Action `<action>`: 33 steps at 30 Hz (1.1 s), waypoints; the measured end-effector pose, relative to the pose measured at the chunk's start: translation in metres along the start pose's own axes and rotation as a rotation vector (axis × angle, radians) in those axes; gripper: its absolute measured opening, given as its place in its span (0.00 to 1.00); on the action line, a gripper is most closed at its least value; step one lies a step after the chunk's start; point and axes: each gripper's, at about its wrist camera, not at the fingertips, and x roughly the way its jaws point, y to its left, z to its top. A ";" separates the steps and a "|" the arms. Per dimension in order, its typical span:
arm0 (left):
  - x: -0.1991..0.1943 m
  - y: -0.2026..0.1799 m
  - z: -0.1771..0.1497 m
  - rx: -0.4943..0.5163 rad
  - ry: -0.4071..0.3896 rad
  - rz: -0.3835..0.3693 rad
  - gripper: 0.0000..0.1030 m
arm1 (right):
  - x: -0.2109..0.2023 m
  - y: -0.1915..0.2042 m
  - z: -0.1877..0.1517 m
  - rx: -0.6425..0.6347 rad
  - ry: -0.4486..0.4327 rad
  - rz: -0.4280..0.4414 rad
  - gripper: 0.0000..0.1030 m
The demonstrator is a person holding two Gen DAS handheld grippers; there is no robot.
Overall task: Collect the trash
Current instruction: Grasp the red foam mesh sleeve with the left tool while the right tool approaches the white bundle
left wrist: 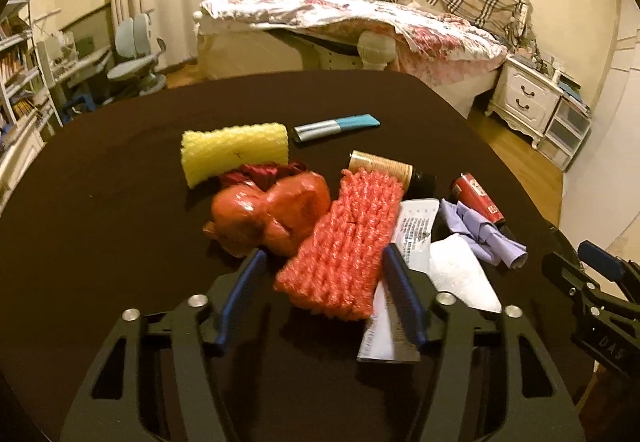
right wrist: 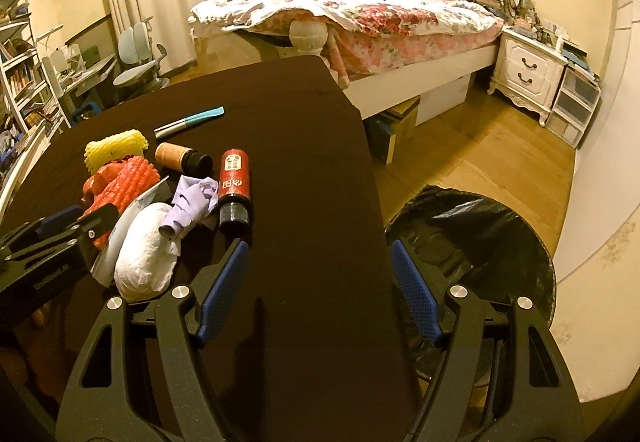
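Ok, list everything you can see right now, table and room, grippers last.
Foam net: 1, red-orange, between left gripper's fingers
Foam net: 1, yellow, behind it
Plastic bag: 1, orange, table centre
Marker: 1, teal-silver, far side
Bottle: 1, tan, black cap, lying
Bottle: 1, red, black cap, lying
Paper: 1, lilac, crumpled
Tissue wad: 1, white, near edge
Tube: 1, white, under red net
Bin: 1, black liner, floor right of table
Table: 1, dark
Left gripper: open around red net
Right gripper: open, empty
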 end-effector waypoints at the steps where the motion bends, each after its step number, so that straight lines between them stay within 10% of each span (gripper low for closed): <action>1: 0.002 0.001 -0.001 -0.002 0.011 -0.011 0.50 | 0.001 0.000 0.000 -0.002 0.002 0.001 0.70; 12: -0.011 0.001 -0.009 0.008 -0.010 -0.046 0.27 | 0.002 0.007 -0.003 -0.014 0.007 0.006 0.70; 33: -0.053 0.041 -0.018 -0.102 -0.073 0.031 0.22 | -0.016 0.047 -0.010 -0.075 -0.005 0.078 0.70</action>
